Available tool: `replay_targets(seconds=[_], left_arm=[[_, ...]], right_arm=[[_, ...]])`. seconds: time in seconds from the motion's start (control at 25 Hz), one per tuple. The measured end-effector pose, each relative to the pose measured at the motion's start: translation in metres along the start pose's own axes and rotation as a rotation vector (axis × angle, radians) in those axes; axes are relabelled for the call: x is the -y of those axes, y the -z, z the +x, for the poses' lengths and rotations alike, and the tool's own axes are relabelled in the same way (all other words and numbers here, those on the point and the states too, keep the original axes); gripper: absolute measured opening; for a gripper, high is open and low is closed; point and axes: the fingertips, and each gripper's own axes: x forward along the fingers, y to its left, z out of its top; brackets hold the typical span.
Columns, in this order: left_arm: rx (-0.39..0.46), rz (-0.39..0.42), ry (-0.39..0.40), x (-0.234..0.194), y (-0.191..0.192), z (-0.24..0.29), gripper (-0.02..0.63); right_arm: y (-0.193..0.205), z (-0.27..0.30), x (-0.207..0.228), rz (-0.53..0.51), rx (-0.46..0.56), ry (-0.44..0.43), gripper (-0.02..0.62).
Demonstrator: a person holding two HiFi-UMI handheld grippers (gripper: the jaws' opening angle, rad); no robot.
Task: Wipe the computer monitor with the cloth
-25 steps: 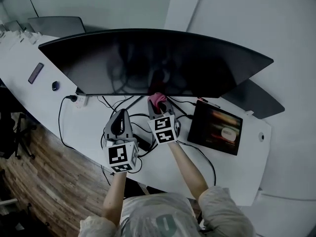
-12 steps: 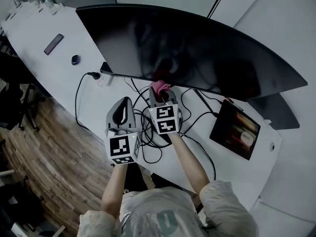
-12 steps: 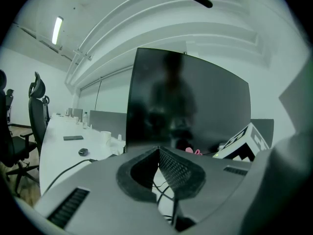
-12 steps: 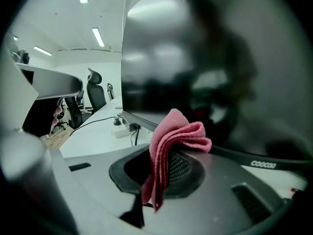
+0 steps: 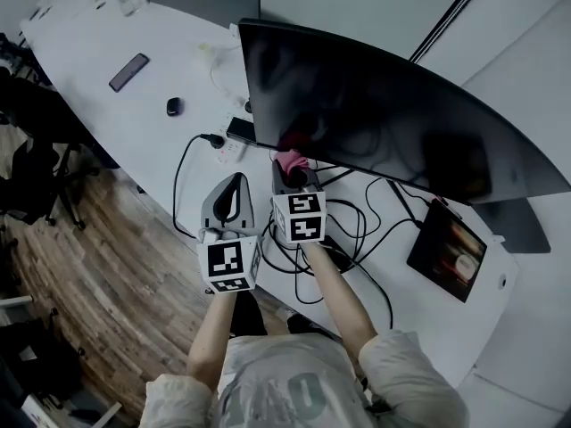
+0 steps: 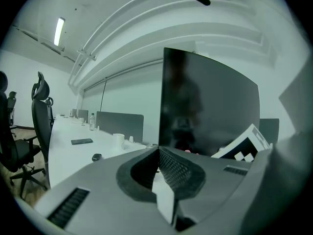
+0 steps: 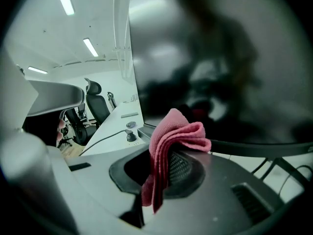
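A wide curved black monitor stands on the white desk, its screen dark. My right gripper is shut on a folded pink cloth, held just below the screen's lower edge near its left end. In the right gripper view the pink cloth sticks up from between the jaws, close to the monitor. My left gripper hovers to the left of the right one, jaws shut with nothing in them. The left gripper view shows the monitor's left edge ahead.
A tangle of black cables and a white power strip lie under the monitor. A tablet lies at the right. A phone and a mouse sit on the desk at the left. Office chairs stand beside the desk.
The view has shifted toward the monitor's left end. Both grippers stay side by side, the right one still holding the pink cloth near the screen's lower edge.
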Motion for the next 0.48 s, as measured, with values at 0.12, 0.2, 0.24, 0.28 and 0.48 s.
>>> replay_targets(seconds=[0.12, 0.2, 0.24, 0.28, 0.48], left_arm=[[-0.003, 0.007, -0.001, -0.018, -0.004, 0.004, 0.015], [-0.003, 0.005, 0.001, -0.028, -0.006, 0.007, 0.015], [-0.003, 0.002, 0.002, -0.033, -0.007, 0.009, 0.015], [-0.003, -0.002, 0.005, -0.037, -0.008, 0.01, 0.015], [-0.012, -0.006, 0.03, -0.053, -0.007, 0.021, 0.015]], right_arm=[[-0.006, 0.012, -0.016, 0.005, 0.011, -0.008, 0.048], [-0.008, 0.019, -0.025, 0.005, 0.008, -0.008, 0.048], [-0.009, 0.022, -0.029, 0.007, 0.008, -0.009, 0.048], [-0.009, 0.024, -0.034, 0.009, 0.006, -0.009, 0.048], [-0.008, 0.034, -0.047, -0.006, 0.002, -0.004, 0.048]])
